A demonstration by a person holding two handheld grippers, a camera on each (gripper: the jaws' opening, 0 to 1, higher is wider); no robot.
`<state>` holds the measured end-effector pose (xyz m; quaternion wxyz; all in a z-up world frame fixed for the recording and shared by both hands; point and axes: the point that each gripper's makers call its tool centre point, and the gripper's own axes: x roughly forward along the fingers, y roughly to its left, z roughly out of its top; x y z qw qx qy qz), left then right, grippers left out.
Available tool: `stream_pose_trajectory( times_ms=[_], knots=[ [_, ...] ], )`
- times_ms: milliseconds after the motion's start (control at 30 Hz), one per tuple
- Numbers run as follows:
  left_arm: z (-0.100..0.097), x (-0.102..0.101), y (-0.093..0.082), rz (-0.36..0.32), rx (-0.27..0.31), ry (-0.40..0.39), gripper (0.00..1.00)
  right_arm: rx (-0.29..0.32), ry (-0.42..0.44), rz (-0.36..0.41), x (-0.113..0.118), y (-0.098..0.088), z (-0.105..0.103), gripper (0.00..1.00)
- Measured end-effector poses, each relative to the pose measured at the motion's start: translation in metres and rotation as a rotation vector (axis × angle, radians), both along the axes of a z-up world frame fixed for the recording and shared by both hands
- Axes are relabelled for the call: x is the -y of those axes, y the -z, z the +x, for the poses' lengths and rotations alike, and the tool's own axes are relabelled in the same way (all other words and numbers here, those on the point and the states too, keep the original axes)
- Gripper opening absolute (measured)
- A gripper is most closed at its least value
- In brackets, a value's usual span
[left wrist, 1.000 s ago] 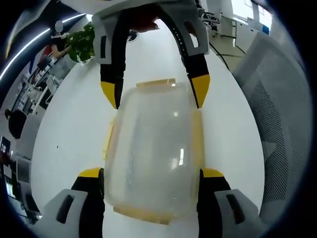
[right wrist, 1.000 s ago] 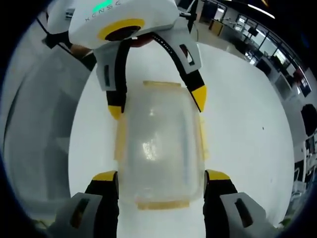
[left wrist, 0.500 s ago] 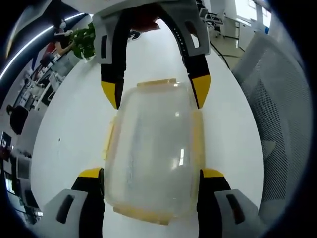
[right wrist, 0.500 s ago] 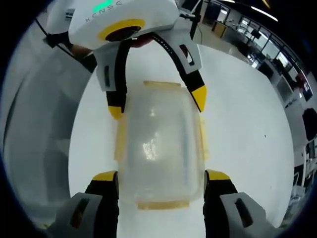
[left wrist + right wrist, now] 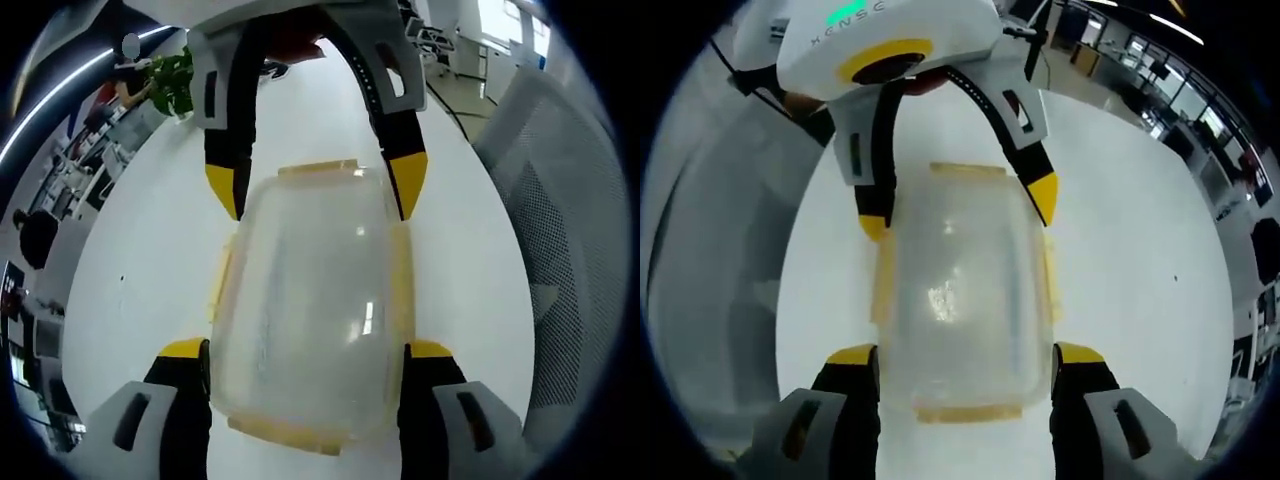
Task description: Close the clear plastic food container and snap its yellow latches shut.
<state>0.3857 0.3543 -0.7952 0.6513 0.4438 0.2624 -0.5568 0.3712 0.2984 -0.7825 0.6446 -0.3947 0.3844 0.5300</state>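
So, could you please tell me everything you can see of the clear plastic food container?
The clear food container is a rounded rectangle of cloudy plastic, lid on, lying flat on the white table. Pale yellow latches run along all four edges. The left gripper and right gripper straddle opposite ends, jaws beside its corners; contact is unclear.

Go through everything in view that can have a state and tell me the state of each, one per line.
clear plastic container: lid on, resting on the white table, between both grippers' jaws
yellow latches: look flipped outward, not snapped down
left gripper: open, jaws straddling the container's near end
right gripper: open, jaws straddling the opposite end
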Motion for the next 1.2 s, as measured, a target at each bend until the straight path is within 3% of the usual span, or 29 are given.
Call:
stream_pose_trajectory(
  times_ms=[1200],
  knots=[
    [0.032, 0.003, 0.0, 0.0, -0.01, -0.009, 0.76, 0.002, -0.011, 0.004, 0.004, 0.001, 0.034, 0.69]
  ],
)
